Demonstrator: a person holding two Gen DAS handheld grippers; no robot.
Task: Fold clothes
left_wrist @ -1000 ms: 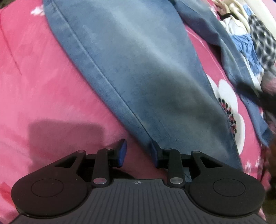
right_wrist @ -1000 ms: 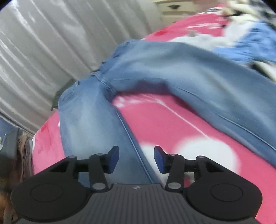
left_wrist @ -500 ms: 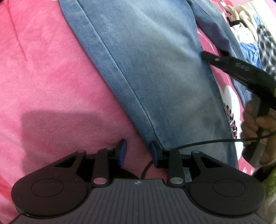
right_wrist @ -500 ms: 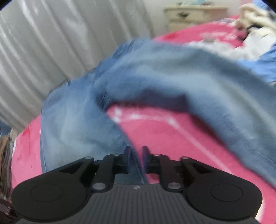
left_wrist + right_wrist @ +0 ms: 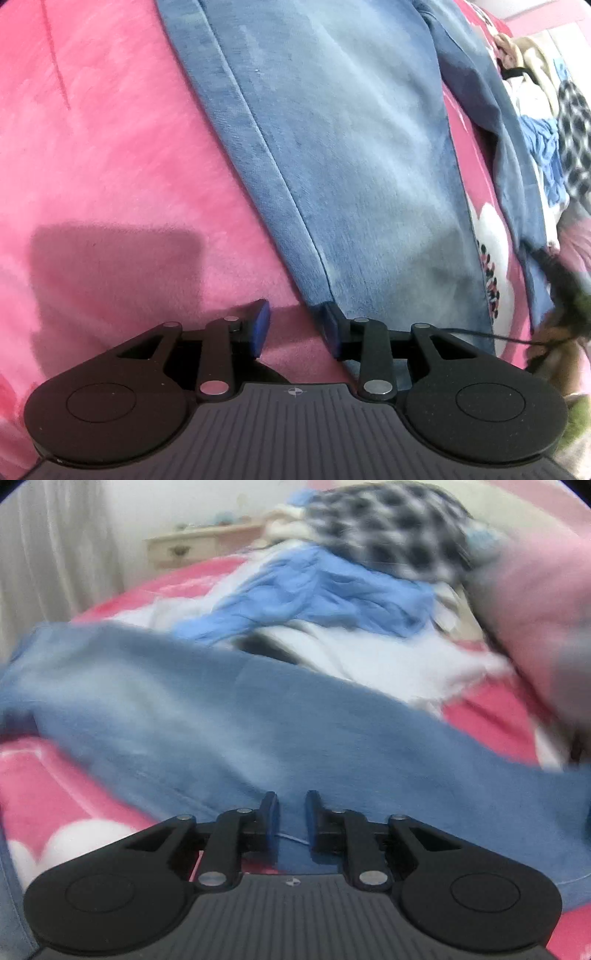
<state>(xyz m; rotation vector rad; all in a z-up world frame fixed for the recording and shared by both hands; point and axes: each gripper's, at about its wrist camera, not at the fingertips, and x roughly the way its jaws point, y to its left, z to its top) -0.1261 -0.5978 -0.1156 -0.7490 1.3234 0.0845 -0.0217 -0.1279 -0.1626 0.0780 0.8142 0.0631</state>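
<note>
Blue jeans [image 5: 351, 155] lie spread on a pink floral blanket [image 5: 110, 147]. My left gripper [image 5: 297, 330] is open, low over the blanket at the hem corner of one leg; its right finger touches the hem edge. In the right wrist view the other jeans leg [image 5: 295, 738] runs across the frame, blurred. My right gripper [image 5: 291, 816] has its jaws close together with denim between them, a narrow gap showing; I cannot tell if it grips the cloth.
A heap of clothes lies beyond the jeans: a blue garment [image 5: 325, 590], a black-and-white checked one [image 5: 388, 528], white cloth [image 5: 388, 657]. A pink pillow [image 5: 535, 602] is at right. A cream dresser [image 5: 192, 550] and curtain stand behind.
My right gripper swung from the jeans' crotch area toward the other leg and the clothes heap, its jaws narrowing. My left gripper stayed at the hem, creeping slightly forward.
</note>
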